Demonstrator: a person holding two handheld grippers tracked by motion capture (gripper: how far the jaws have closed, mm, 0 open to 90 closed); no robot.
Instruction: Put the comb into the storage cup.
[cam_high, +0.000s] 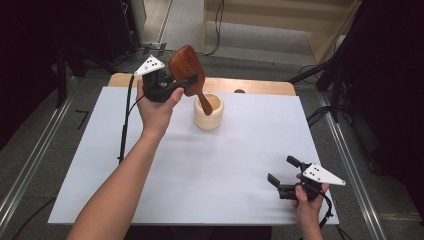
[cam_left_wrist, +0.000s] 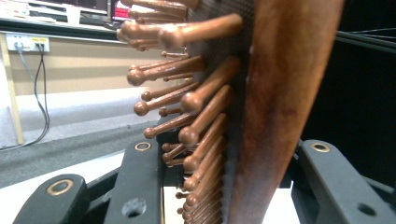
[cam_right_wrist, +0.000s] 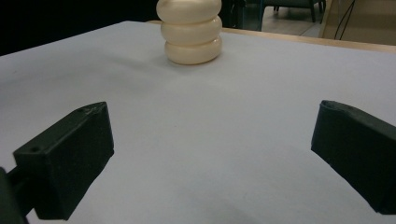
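The wooden hairbrush (cam_high: 186, 67) is what I am working with, and from the high view I see it held up above the far left part of the white tabletop (cam_high: 200, 165), its paddle head raised and tilted toward the far side, its handle slanting down to the right so that the tip dips into the mouth of the cream ribbed cup (cam_high: 209, 112). My left gripper (cam_high: 170, 85) has its jaws clamped across the brush just below the head, and the left hand (cam_high: 157, 107) reaches in from the near side to carry it. The cup stands on the tabletop just right of that hand, toward the far edge. My right gripper (cam_high: 281, 175) sits low at the near right corner, well apart from the cup, with its jaws spread wide and nothing between them.

In the left gripper view, the brush (cam_left_wrist: 280, 107) stands edge-on between the two black jaws, which press it from either side; its rows of round-tipped wooden bristles (cam_left_wrist: 187, 107) stick out to the left.

In the right gripper view, the two jaws stand far apart over bare tabletop (cam_right_wrist: 210, 140), and the cup (cam_right_wrist: 190, 32) stands upright far ahead, slightly left of centre, its three stacked bulges plain to see.
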